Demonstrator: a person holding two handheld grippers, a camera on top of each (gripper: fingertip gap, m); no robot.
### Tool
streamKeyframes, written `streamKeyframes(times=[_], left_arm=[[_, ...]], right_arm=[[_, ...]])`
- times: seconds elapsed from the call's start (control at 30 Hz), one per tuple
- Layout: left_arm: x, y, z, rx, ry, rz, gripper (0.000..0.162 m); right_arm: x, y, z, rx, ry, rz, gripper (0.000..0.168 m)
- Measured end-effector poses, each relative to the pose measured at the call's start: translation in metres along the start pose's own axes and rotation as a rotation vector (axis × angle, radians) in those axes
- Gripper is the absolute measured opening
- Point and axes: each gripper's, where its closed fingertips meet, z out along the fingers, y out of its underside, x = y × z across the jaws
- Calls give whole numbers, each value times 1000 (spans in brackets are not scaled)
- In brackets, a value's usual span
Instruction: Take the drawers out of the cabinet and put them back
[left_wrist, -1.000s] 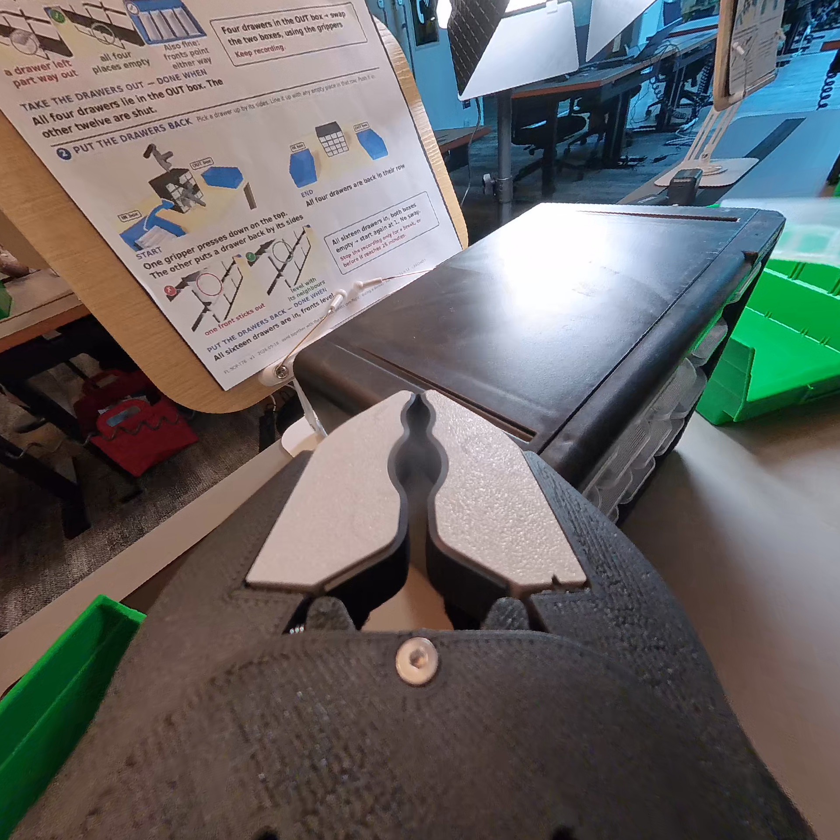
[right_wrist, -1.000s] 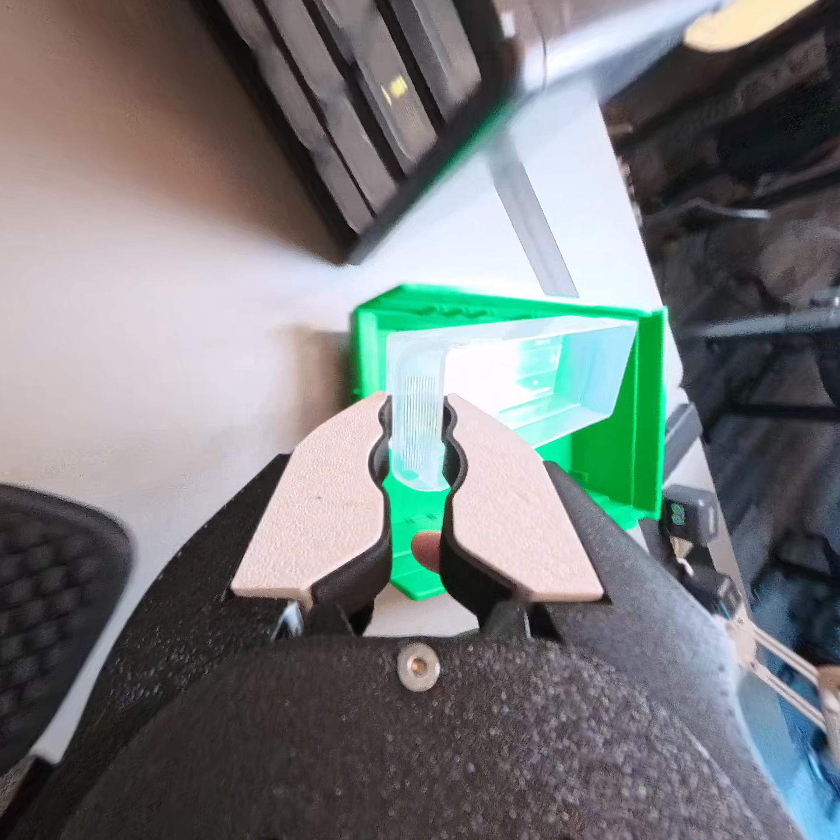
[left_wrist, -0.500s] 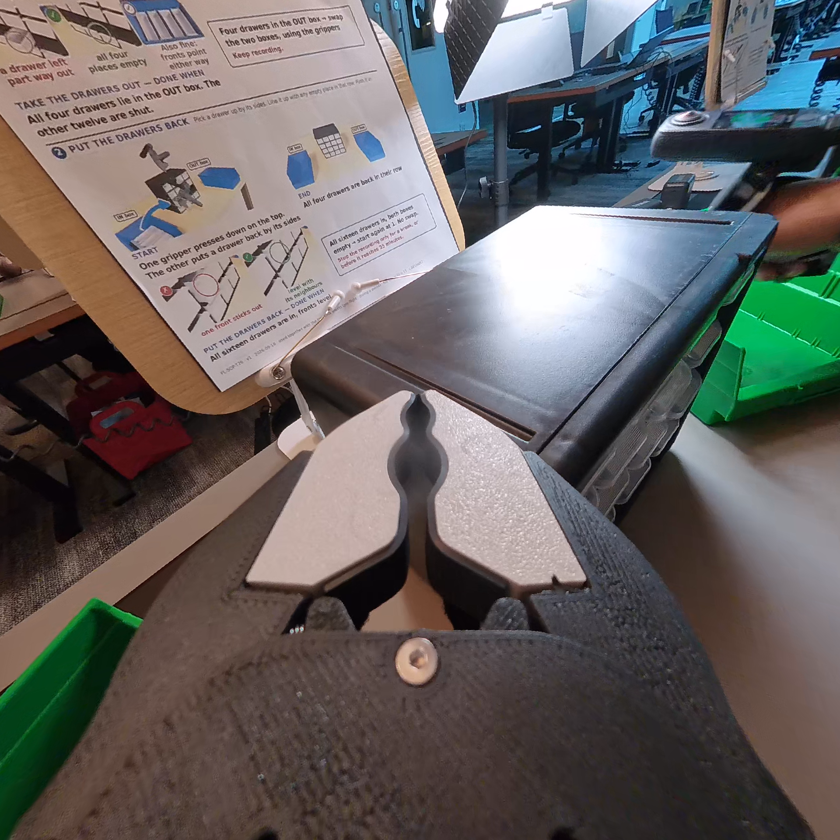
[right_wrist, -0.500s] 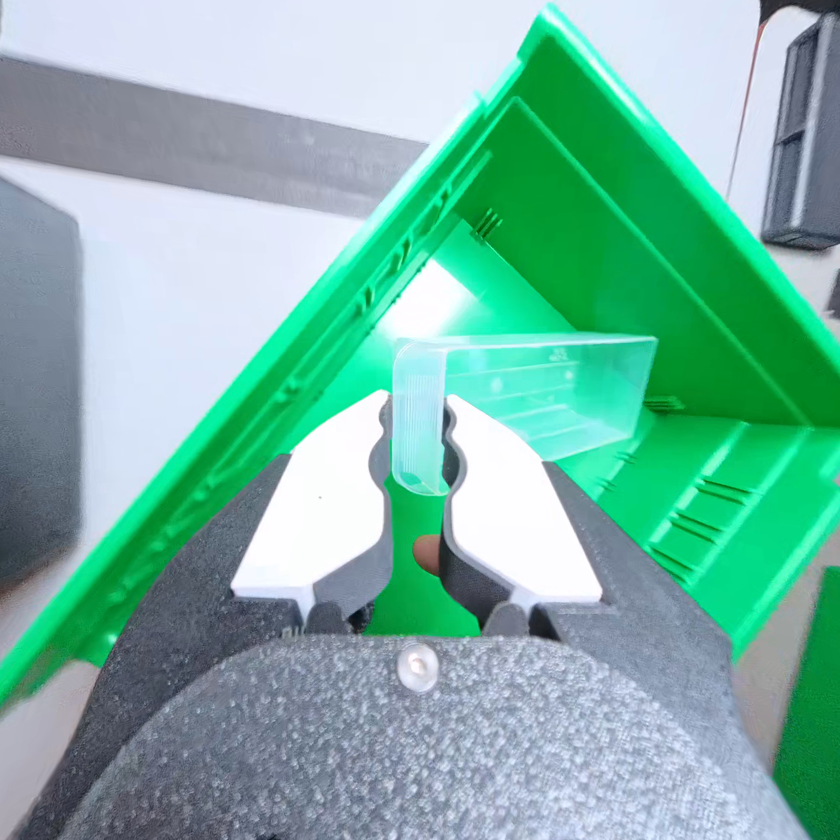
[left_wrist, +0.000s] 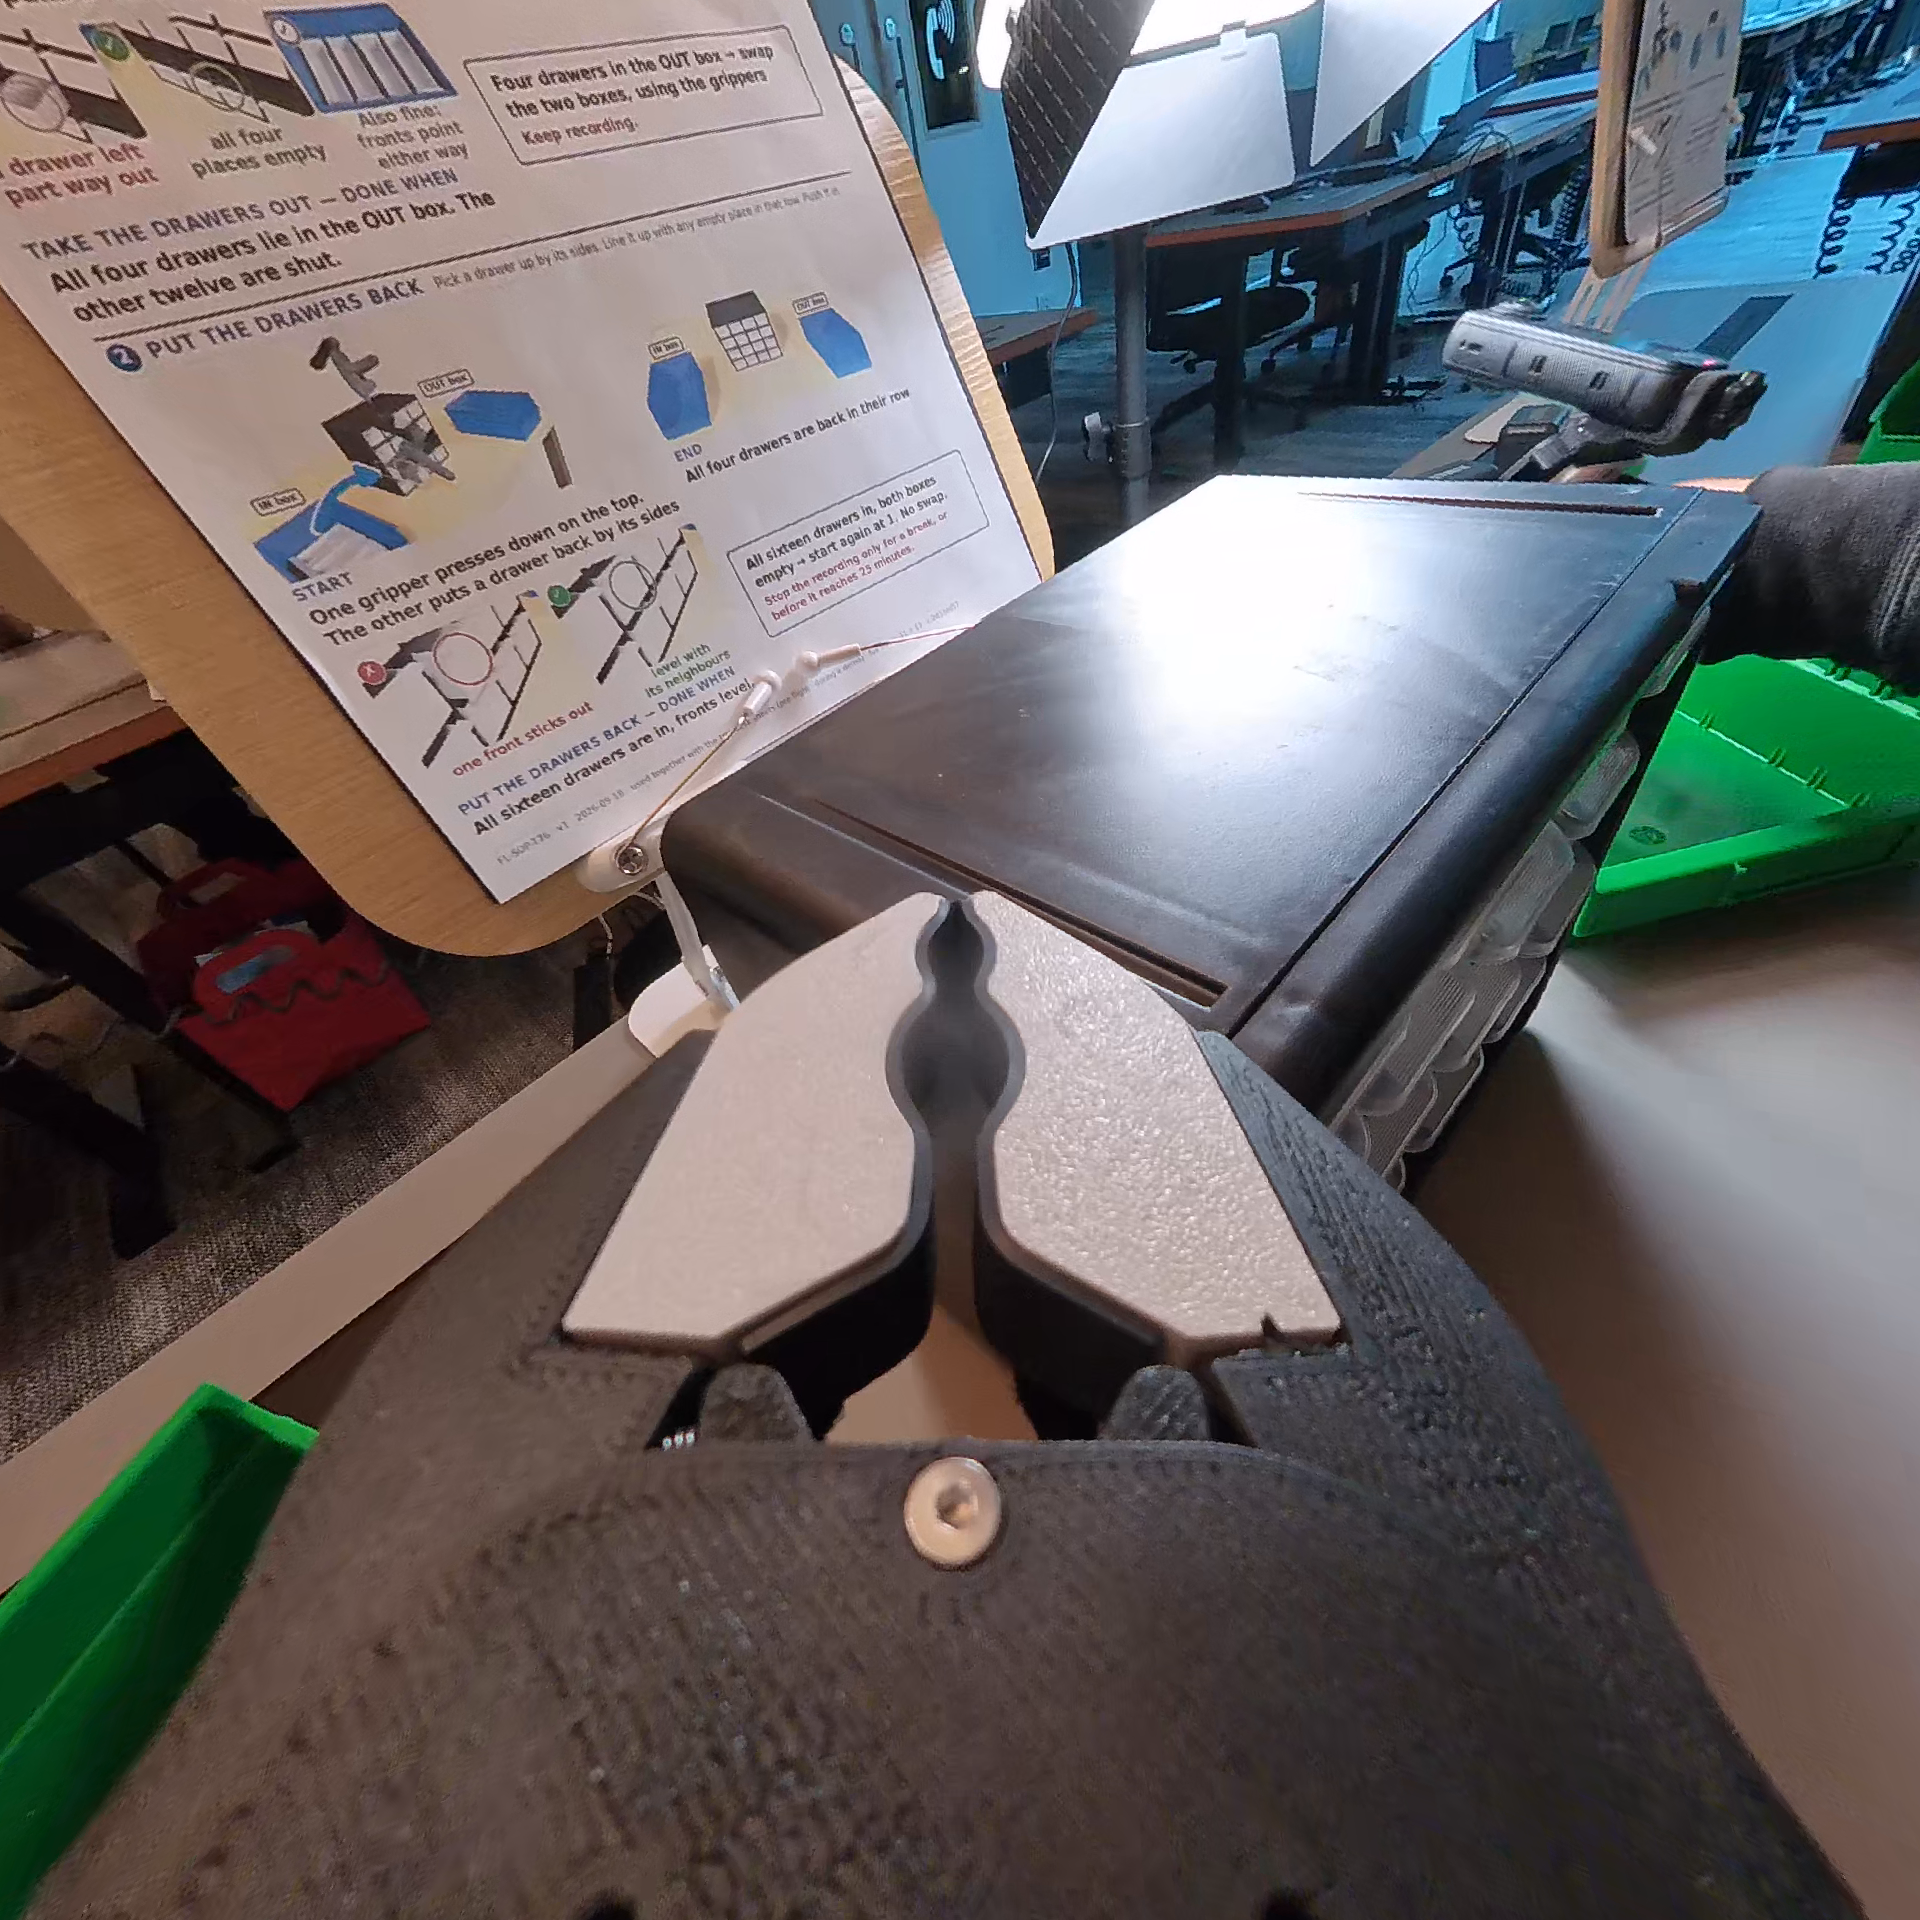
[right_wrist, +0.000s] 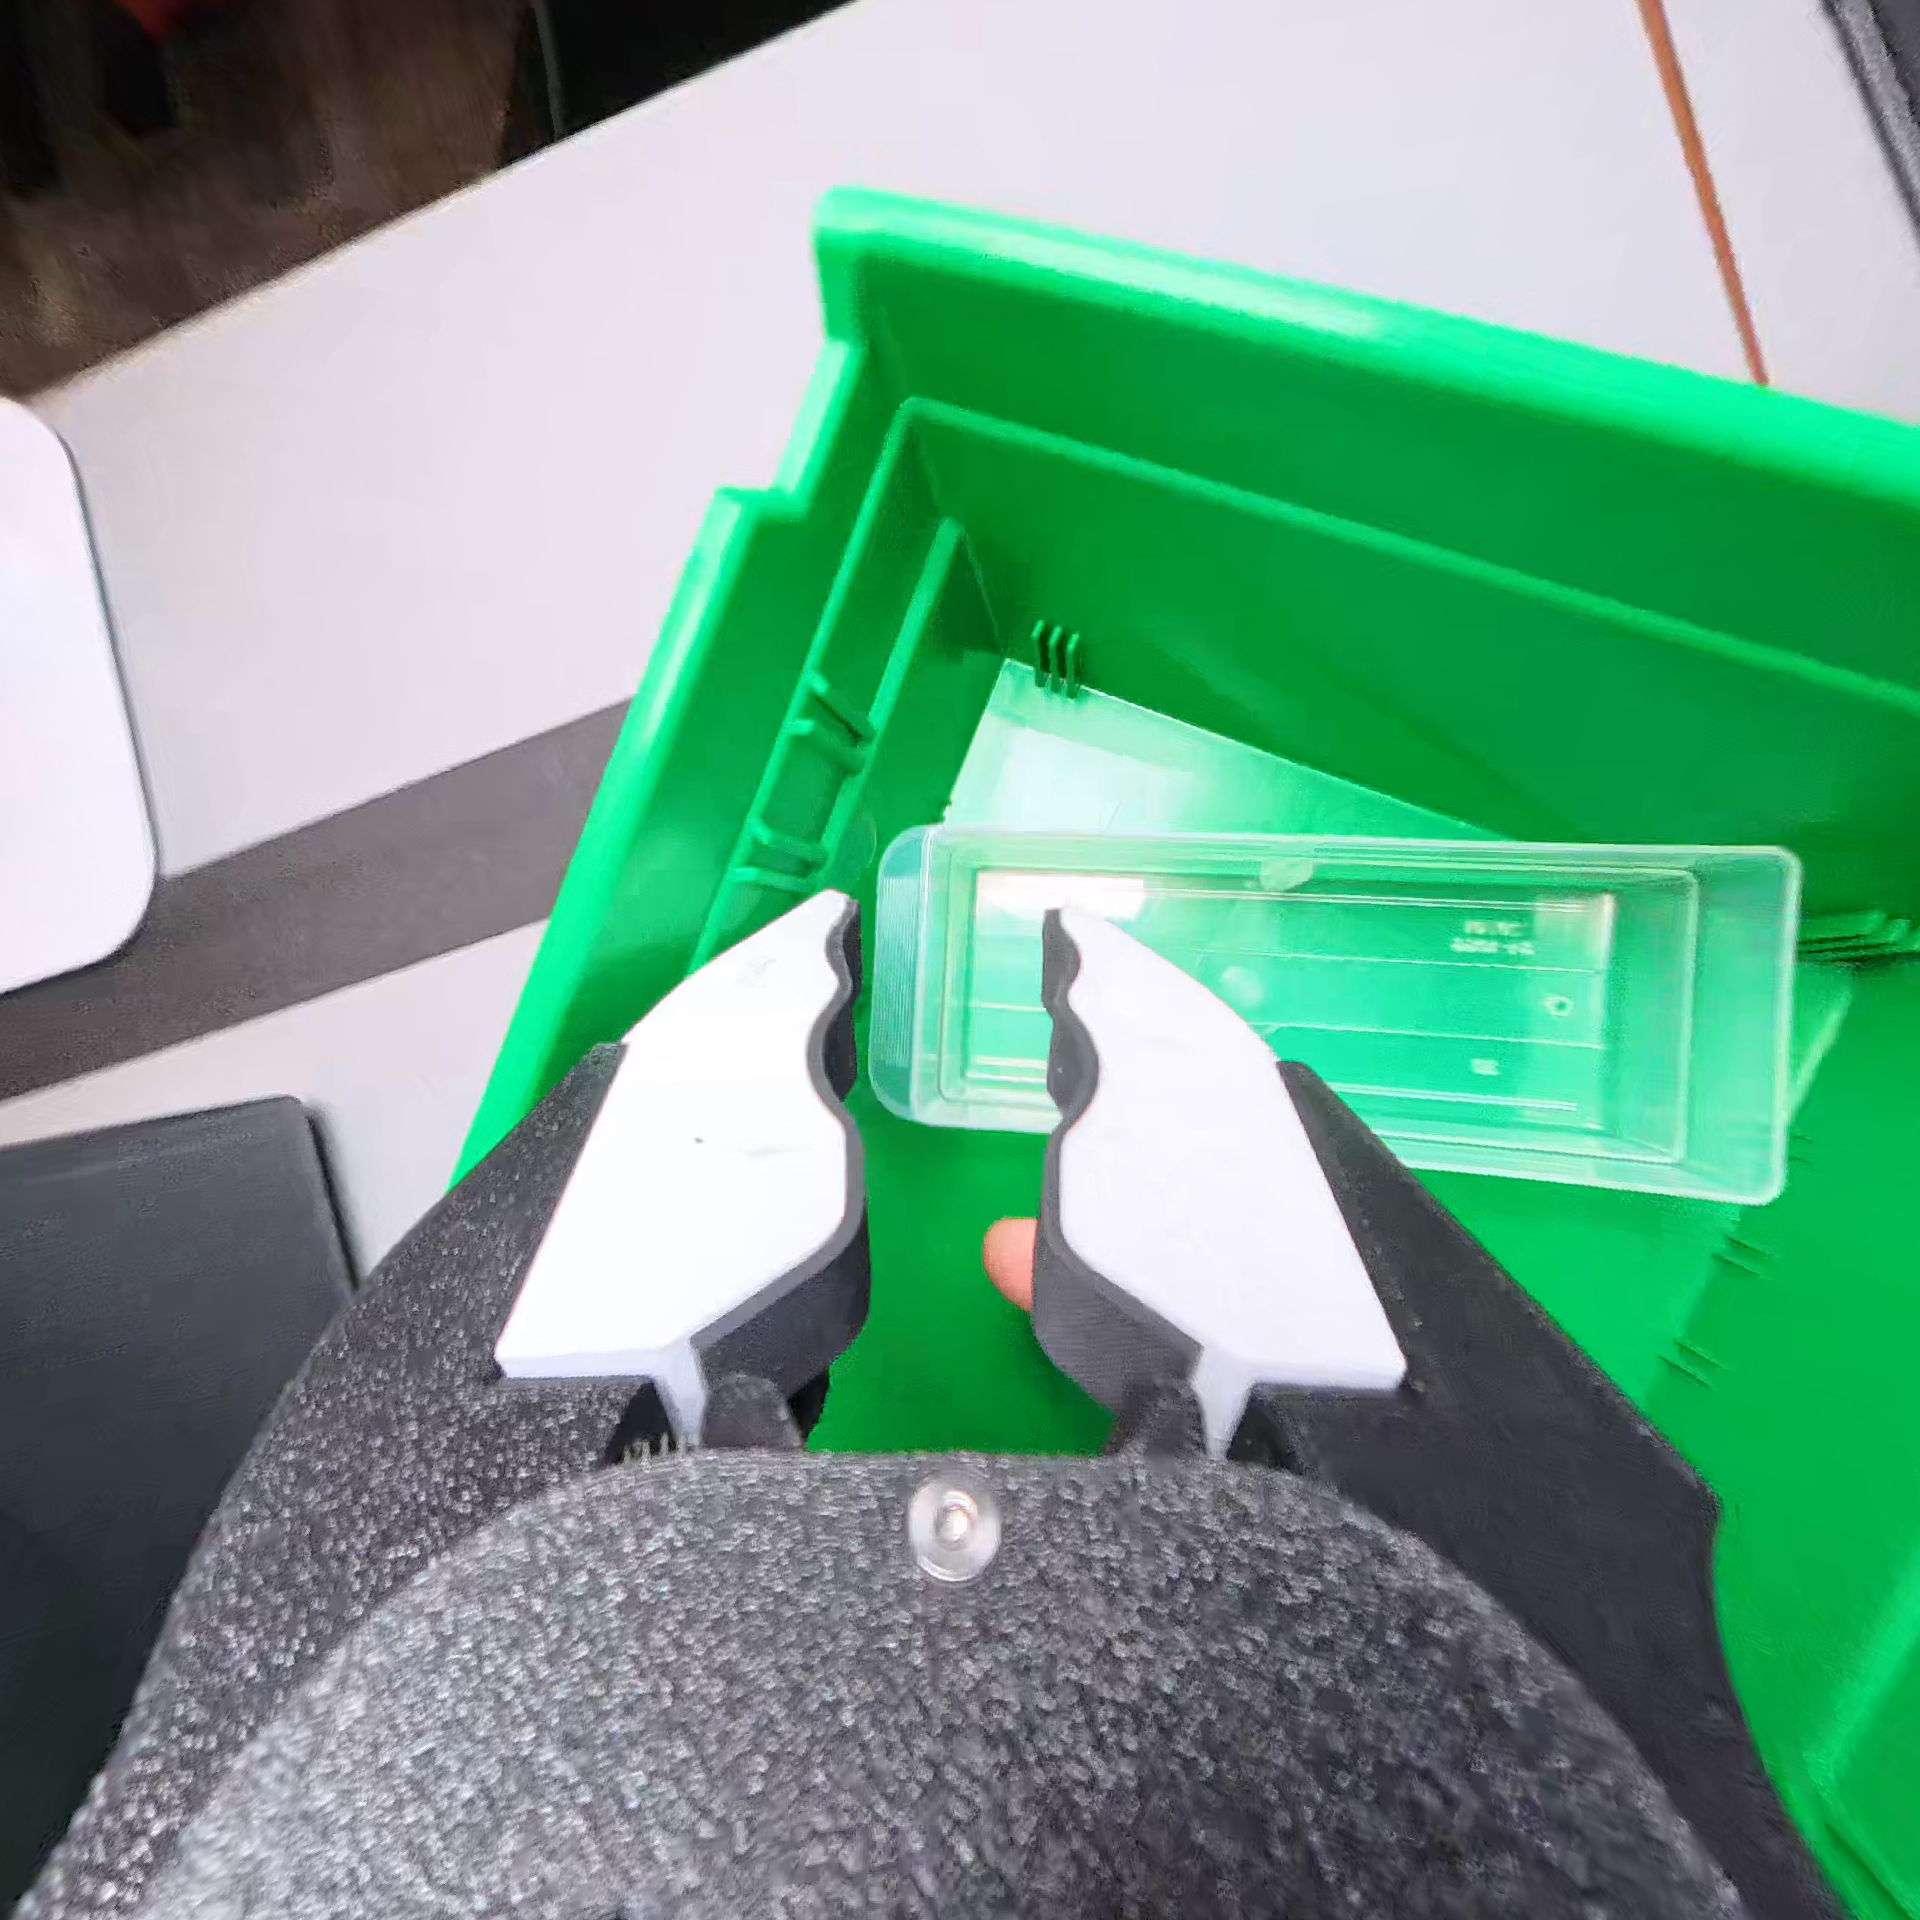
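In the right wrist view my right gripper (right_wrist: 951, 925) is open above a green bin (right_wrist: 1351, 520). A clear plastic drawer (right_wrist: 1351, 1018) lies on its side in the bin, its front end under my spread fingertips. A gap shows between the left pad (right_wrist: 831, 997) and the drawer, so it is not held. In the left wrist view my left gripper (left_wrist: 956, 920) is shut and empty, at the near back corner of the black cabinet (left_wrist: 1247, 707). Clear drawer fronts (left_wrist: 1455, 997) show along the cabinet's right face.
A wooden board with an instruction sheet (left_wrist: 520, 416) stands left of the cabinet. A green bin (left_wrist: 1766, 810) lies right of it, under a dark-gloved hand (left_wrist: 1839, 561). Another green bin's corner (left_wrist: 125, 1558) is at the lower left. A white object (right_wrist: 52, 727) sits on the table.
My right gripper carried the clear drawer by its front into the green bin, then opened; the drawer left the grasp and now lies in the bin. My left gripper stayed shut and barely moved.
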Motion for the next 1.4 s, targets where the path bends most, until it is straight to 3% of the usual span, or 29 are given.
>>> streamKeyframes(times=[0.23, 0.33, 0.47, 0.6, 0.7, 0.83, 1.0, 1.23, 1.4], left_arm=[[0, 0, 0, 1, -1, 3, 0], [0, 0, 0, 1, -1, 4, 0], [0, 0, 0, 1, -2, 6, 0], [0, 0, 0, -1, -8, 13, 0], [0, 0, 0, -2, -11, 16, 0], [0, 0, 0, -1, -11, 16, 0], [0, 0, 0, -1, -7, 19, 0], [0, 0, 0, -3, -11, 24, 0], [0, 0, 0, -5, -10, 28, 0]], right_arm=[[3, -16, -14, 170, -106, 48, 30], [4, -15, -28, 221, -61, -176, 29], [-12, 13, -35, 135, -93, -654, 32], [6, 42, -24, -22, 91, -1087, 37], [14, 40, -14, -34, 212, -1233, 32], [11, 21, -11, 35, 256, -1188, 7], [17, 6, -3, 24, 253, -967, 6], [25, -1, 0, 86, 305, -834, 12], [-24, -8, -58, 404, 71, -670, 19]])
